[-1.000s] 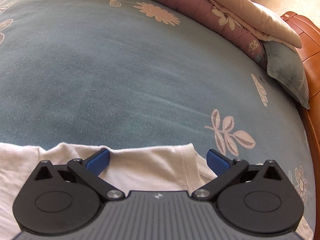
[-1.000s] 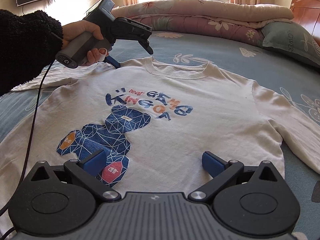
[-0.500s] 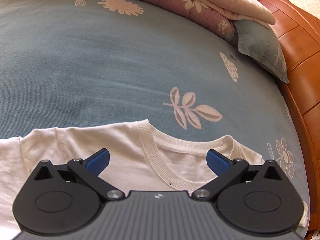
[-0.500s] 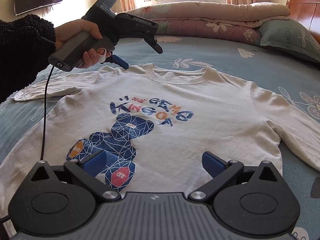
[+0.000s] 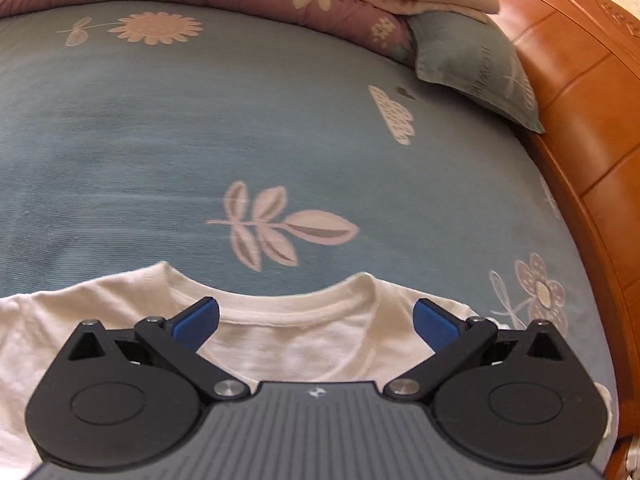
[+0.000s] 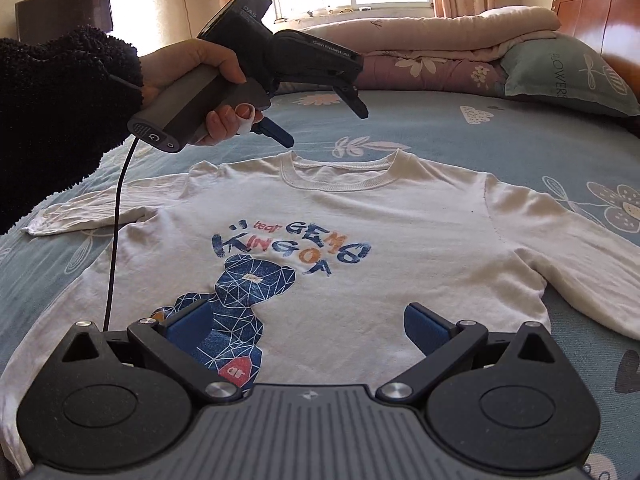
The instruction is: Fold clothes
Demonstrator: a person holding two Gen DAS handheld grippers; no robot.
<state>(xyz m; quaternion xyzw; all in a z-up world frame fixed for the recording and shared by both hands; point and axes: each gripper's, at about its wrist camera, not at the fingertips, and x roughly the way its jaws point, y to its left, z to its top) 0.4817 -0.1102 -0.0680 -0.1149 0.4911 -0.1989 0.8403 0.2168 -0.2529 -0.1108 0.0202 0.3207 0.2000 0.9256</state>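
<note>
Looking across the right wrist view from the left edge, we see a hand (image 6: 192, 80) in a black fuzzy sleeve (image 6: 60, 120) holding our left gripper (image 6: 324, 120) up in the upper left of the frame, its fingers spread apart and empty, hovering above the collar (image 6: 340, 176) without touching it. Below it the white sweatshirt (image 6: 400, 240) lies flat and face up on the blue bedsheet (image 6: 520, 140), bear print (image 6: 240, 292) showing, one sleeve (image 6: 88, 216) stretched to the left edge, the other running off the lower right. At the bottom centre our right gripper (image 6: 308, 320) hangs over the hem area, fingers wide, gripping nothing. In the left wrist view the collar sits right between the open blue pads (image 5: 196, 320).

We judge the garment spread and no fold made in it now; both tools look poised to take hold. Any grab here calls for pinching just the edge cloth cleanly, both layers together, without dragging the shirt askew.
</note>
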